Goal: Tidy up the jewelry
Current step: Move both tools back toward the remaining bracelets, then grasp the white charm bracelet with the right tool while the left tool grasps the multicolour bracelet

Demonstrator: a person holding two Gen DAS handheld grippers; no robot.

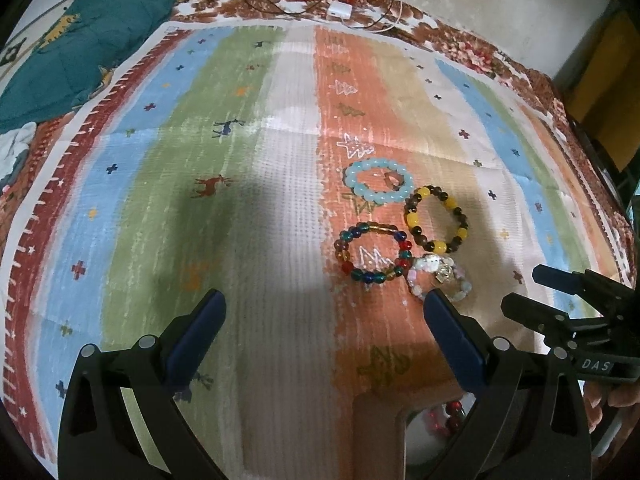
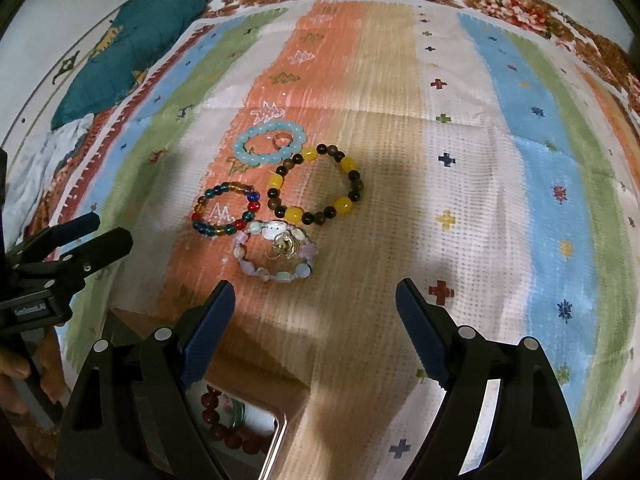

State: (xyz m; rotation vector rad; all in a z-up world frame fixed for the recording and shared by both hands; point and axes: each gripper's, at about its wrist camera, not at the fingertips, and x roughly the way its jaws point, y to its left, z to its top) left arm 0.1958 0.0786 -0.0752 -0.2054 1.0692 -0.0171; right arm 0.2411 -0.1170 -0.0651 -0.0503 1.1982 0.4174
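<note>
A striped cloth point(image 2: 460, 200) in orange, tan, blue and green covers a bed, with a teal quilt point(image 1: 80, 48) bunched at the far left corner and a white adapter point(image 1: 340, 10) with cables by the wall. Four bead bracelets lie clustered on the orange stripe: pale blue bracelet point(image 2: 269, 141), yellow-and-brown bracelet point(image 2: 316, 186), multicolored bracelet point(image 2: 226, 212) and pastel bracelet point(image 2: 276, 254) (small gold rings rest inside it). Left gripper point(image 1: 324, 312) and right gripper point(image 2: 316, 300) both hover spread wide, empty, above an open box point(image 2: 276, 432) holding red beads.
</note>
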